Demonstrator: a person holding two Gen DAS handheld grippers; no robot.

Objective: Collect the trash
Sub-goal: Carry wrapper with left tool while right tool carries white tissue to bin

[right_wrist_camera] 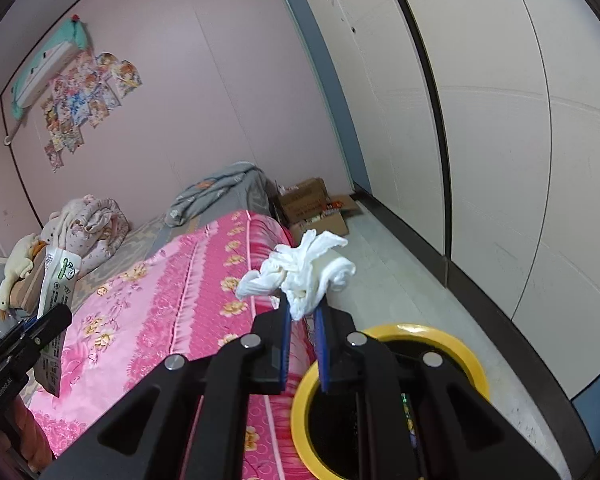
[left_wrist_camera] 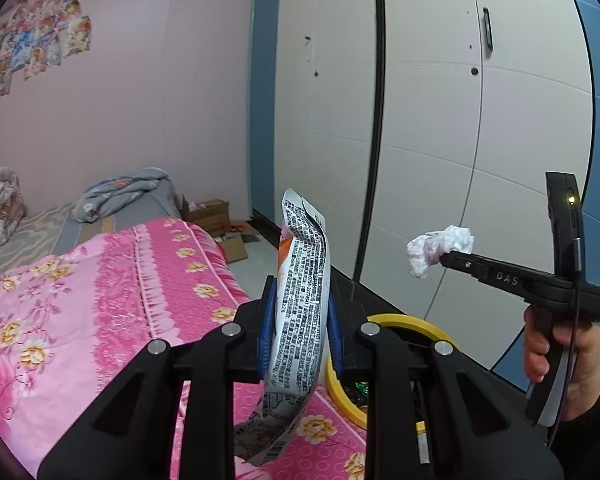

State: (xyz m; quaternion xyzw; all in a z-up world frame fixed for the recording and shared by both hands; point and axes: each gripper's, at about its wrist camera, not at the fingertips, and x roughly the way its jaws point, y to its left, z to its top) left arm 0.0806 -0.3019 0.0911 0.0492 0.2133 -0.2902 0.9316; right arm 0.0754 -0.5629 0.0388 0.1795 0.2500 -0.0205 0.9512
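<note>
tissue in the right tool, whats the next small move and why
Probably ease the right tool forward and down, then open it. It is shut on the crumpled tissue, and the yellow-rimmed bin sits open just below and ahead, beside the bed, so the tissue should fall inside.

The left claw [left_wrist_camera: 300, 320] is black with blue pads; the wrapper [left_wrist_camera: 300, 300] in it is white, dense with black print, with an orange patch on its left edge and a barcode at the bottom. The right claw [right_wrist_camera: 302, 344] is also black with blue pads, and its tissue [right_wrist_camera: 300, 276] is plain white. The bin [right_wrist_camera: 384, 396], near right, has a yellow rim and a dark inside. The bedspread [right_wrist_camera: 152, 300] is pink with a deeper pink band and yellow flowers. The far blanket [right_wrist_camera: 220, 192] is grey-blue with orange marks. The wall [right_wrist_camera: 172, 80] is pale pink with bright posters [right_wrist_camera: 84, 100]; the wardrobe [right_wrist_camera: 500, 120] is off-white, edged blue.
</note>
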